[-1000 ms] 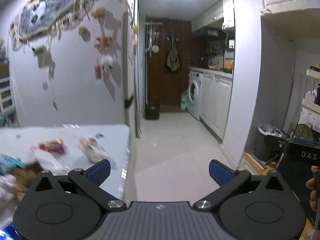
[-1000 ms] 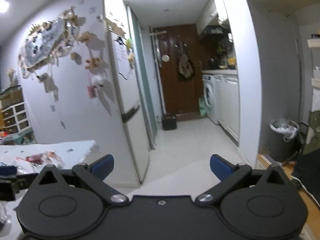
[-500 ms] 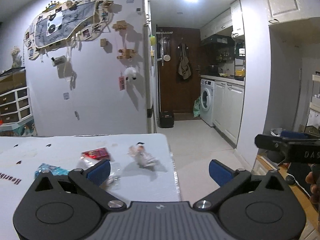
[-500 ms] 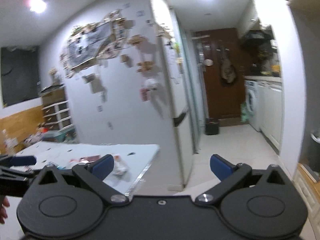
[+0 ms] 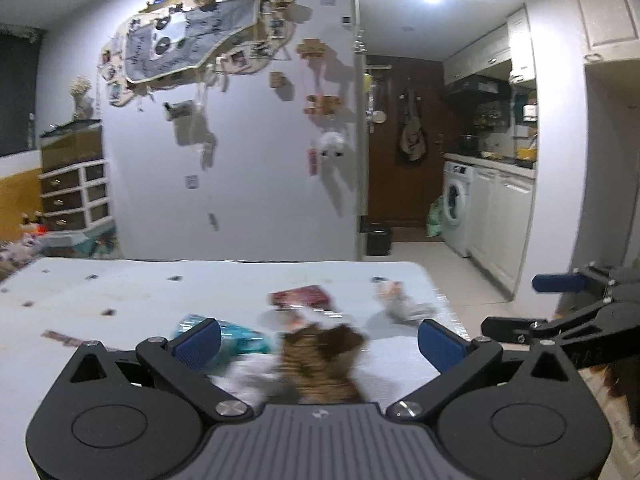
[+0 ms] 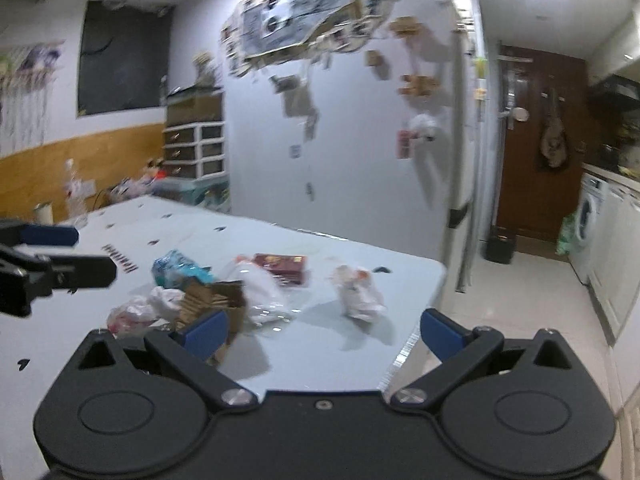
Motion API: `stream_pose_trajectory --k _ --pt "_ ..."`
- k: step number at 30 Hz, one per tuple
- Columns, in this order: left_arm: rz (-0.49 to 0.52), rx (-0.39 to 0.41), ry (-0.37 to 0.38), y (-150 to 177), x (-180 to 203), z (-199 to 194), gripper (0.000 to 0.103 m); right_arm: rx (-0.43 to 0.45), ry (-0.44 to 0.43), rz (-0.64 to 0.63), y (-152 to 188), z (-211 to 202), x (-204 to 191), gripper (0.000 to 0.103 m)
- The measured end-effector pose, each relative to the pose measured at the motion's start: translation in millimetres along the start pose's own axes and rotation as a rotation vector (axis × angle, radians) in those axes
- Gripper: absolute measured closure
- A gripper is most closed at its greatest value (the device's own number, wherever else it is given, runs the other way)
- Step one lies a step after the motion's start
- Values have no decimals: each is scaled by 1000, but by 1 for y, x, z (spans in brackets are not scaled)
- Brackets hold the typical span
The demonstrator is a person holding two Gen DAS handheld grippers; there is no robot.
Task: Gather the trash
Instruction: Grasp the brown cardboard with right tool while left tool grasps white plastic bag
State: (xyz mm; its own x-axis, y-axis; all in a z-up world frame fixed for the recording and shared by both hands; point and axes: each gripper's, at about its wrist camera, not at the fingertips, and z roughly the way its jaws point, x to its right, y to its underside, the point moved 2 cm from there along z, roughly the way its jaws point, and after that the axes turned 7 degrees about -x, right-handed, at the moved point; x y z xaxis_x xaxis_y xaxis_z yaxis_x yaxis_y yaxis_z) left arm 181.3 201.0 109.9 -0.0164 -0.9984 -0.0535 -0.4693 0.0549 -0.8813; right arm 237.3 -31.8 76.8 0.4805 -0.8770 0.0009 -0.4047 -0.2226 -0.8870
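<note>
Both tongs, left tongs [image 5: 318, 338] and right tongs [image 6: 322, 330], stand spread and empty. Nothing collected: brown paper bag [image 6: 214, 300], red packet [image 6: 282, 266] and wrappers beside it remain on the surface [image 6: 328, 344].

It was a home; a washing machine [image 5: 456, 209] stood under kitchen cabinets [image 5: 502, 224] along a hallway; photos and keepsakes [image 5: 192, 46] covered the wall; a drawer unit [image 6: 195, 152] sat behind the tabletop [image 6: 280, 248].

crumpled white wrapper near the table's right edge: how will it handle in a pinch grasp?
The wrapper looks like thin crumpled film, so probably floppy and very light; it should squash flat between the fingers. Lying loose on the smooth table near the edge, a nudge would likely slide it off. It won't roll.
</note>
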Motion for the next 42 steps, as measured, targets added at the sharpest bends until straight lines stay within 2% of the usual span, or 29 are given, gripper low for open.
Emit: stream_pose_trajectory --k 3,10,14,20,23,27,32,36,38,39,42 --pt "20 -7 -32 2 -25 3 0 -21 -14 -43 -12 20 -19 0" --pt "39 -94 27 20 -72 33 0 -122 -126 -48 -41 75 -58 0" --pt "129 -150 85 37 -77 55 0 -196 -157 -51 -45 110 -69 0" --pt "209 -203 129 51 -84 84 0 -306 -99 -104 -39 158 -76 0" --pt "216 -230 137 50 -87 97 0 -334 -122 -110 -39 170 -78 0" --pt "244 -260 140 49 -83 112 0 -367 -195 -115 -39 173 -88 0" --pt "274 -277 144 50 -75 123 12 -396 -194 -201 -32 176 -106 0" --pt "295 -282 131 48 -71 127 21 -416 -152 -261 -25 182 -116 0" --pt "301 -285 127 47 -71 128 26 -406 -135 -276 -25 183 -115 3" --pt "302 -285 124 46 -71 129 27 -398 -139 -276 -25 182 -114 14" --pt "286 -288 112 44 -73 133 29 -388 -169 -254 -30 179 -107 26"
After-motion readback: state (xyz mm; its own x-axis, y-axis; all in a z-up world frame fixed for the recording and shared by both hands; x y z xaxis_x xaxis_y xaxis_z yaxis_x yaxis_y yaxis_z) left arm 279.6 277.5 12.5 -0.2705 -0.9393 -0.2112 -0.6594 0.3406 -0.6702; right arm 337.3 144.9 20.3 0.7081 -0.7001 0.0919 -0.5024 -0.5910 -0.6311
